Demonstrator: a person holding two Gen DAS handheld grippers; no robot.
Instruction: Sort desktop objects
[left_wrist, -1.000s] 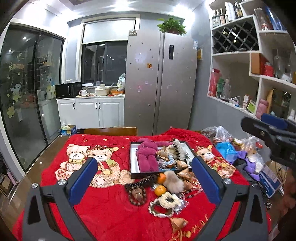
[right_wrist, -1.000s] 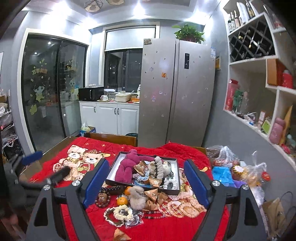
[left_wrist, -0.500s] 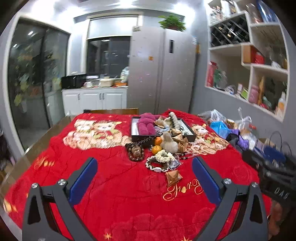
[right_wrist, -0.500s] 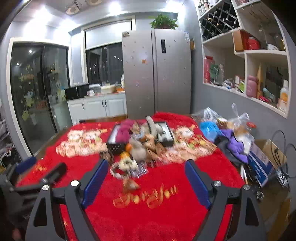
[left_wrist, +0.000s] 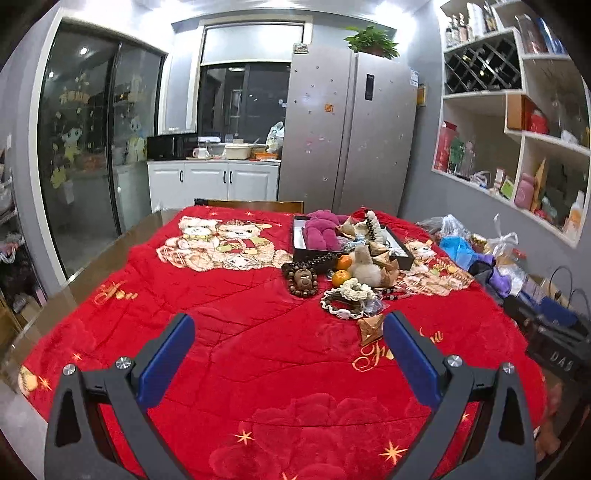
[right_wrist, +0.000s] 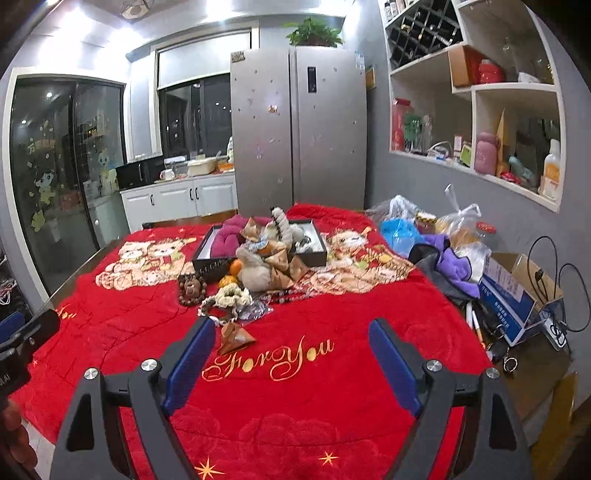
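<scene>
A heap of small objects lies mid-table on the red blanket (left_wrist: 229, 314): a dark bead bracelet with a bear charm (left_wrist: 301, 278), two oranges (left_wrist: 341, 277), a beige plush (left_wrist: 364, 264), a white bead bracelet (left_wrist: 352, 291) and a brown paper wedge (left_wrist: 371, 326). Behind them a black tray (left_wrist: 299, 243) holds a magenta cloth (left_wrist: 323, 232) and more trinkets. My left gripper (left_wrist: 288, 345) stands open over bare blanket, well short of the heap. My right gripper (right_wrist: 291, 350) is still opening, nothing between its pads; the paper wedge (right_wrist: 234, 338) lies just beyond its left finger.
Plastic bags (right_wrist: 402, 225), a purple cloth (right_wrist: 448, 258) and a blue-and-white carton (right_wrist: 508, 295) crowd the table's right side, with cables beyond. A wooden chair back (left_wrist: 251, 205) stands at the far edge. Wall shelves hang on the right.
Both grippers have drawn back from the tray and sunk toward the near end of the table, so the heap now looks farther off. The right jaws stand slightly wider.
</scene>
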